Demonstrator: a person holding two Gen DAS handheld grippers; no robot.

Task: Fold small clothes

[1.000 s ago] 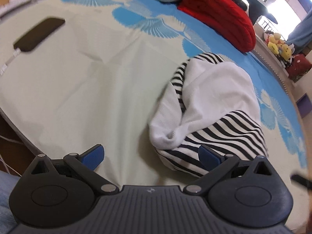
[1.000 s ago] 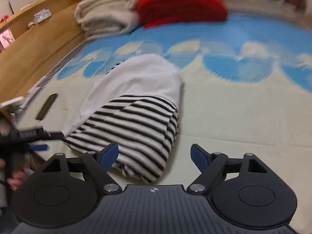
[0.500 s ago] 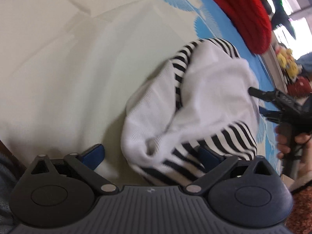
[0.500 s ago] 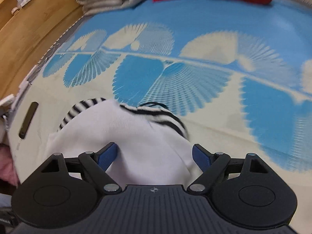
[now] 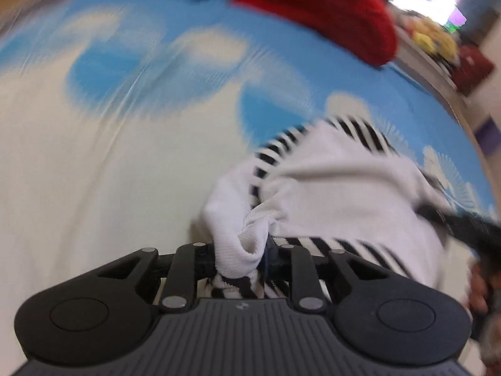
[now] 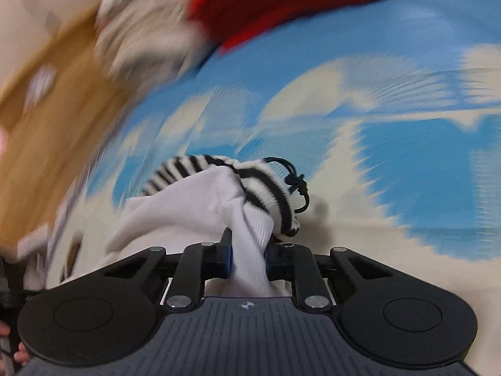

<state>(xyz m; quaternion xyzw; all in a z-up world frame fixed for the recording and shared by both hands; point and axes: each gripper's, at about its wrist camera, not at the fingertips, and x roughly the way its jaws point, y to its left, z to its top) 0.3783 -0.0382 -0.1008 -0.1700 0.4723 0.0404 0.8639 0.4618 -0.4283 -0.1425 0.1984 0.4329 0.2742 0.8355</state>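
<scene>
A small white and black-striped garment [image 5: 344, 194] lies bunched on the bed sheet [image 5: 94, 172]. My left gripper [image 5: 241, 255] is shut on a white fold at its near edge. My right gripper [image 6: 249, 258] is shut on another white fold of the garment [image 6: 194, 206], beside its striped hem and a black drawstring [image 6: 296, 185]. The right gripper's fingertips [image 5: 438, 216] show at the right of the left wrist view, at the garment's other side. Both views are motion-blurred.
A red folded blanket [image 5: 322, 9] and a beige folded one [image 6: 147, 31] lie at the far side of the blue and cream sheet. A wooden bed frame [image 6: 47, 125] runs along the left. Toys [image 5: 435, 37] sit beyond the bed.
Both grippers went from open to shut on white folds of the garment. Both views now blur with fast movement, and the garment is bunched up between them.
</scene>
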